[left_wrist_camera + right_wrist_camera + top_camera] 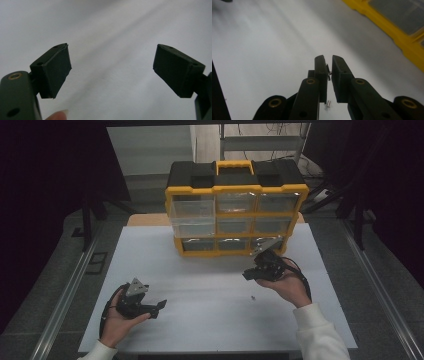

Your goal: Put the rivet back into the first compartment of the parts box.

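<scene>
Seen from the high view: right gripper (248,274) held in the person's right hand (287,285), above the white tabletop (200,280) and just in front of the lower right drawers of a yellow and black organizer box (235,190). Pointed to the left in that view, with the cable looped around the hand. In the right gripper view, jaws of the right gripper (330,61) nearly together, only a thin gap between them. Pinched in that gap a small metal part (328,72), too small and blurred to name more exactly. Kept this part up in the air, apart from the tabletop (274,50). Below the jaws, on the tabletop, lay a second small metal part (327,105), shiny and short, also visible as a tiny speck (253,296) near the right hand in the high view. At the upper right of the right gripper view, the yellow frame of the organizer box (387,27). Top left drawer (192,217) of the box pulled out toward the person, transparent. Left gripper (159,307) rested low by the tabletop in the left hand (117,322), well apart from the box and from the right gripper. In the left gripper view, jaws of the left gripper (111,70) spread wide with nothing between them, just bare tabletop (112,30) behind, and a fingertip (58,115) at the bottom edge.
</scene>
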`<state>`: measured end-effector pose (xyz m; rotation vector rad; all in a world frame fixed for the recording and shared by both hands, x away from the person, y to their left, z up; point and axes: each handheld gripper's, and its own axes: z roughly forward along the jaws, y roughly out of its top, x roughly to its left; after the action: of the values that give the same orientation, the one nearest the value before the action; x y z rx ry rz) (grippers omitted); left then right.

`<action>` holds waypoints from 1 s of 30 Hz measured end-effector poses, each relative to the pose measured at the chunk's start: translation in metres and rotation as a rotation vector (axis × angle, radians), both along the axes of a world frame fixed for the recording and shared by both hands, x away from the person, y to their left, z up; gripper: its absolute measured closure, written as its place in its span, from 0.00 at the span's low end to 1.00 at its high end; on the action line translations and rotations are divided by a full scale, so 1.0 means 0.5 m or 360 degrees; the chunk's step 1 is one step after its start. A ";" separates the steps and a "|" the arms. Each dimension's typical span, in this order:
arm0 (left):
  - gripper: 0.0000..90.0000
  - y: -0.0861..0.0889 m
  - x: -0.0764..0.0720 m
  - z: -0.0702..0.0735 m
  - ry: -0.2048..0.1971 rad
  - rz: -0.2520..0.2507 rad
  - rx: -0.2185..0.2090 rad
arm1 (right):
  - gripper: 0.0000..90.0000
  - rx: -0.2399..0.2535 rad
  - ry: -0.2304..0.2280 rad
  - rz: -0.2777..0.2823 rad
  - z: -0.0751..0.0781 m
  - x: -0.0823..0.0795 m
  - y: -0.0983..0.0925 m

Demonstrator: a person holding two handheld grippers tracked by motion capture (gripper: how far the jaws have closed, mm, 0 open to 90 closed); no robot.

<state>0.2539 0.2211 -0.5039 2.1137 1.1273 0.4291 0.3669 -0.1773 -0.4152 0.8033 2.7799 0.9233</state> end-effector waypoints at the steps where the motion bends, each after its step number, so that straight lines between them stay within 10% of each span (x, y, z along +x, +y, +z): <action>1: 0.17 0.000 0.000 0.000 0.0000 0.0000 0.0000 | 0.92 0.0001 -0.0003 0.0002 0.005 0.002 0.002; 30: 0.17 0.002 0.001 0.001 -0.0009 0.0013 -0.0020 | 0.92 0.0123 -0.0050 0.0077 0.149 0.055 0.035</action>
<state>0.2542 0.2223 -0.5035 2.0965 1.1330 0.4304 0.3944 -0.1597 -0.3406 0.7282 2.7638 1.0480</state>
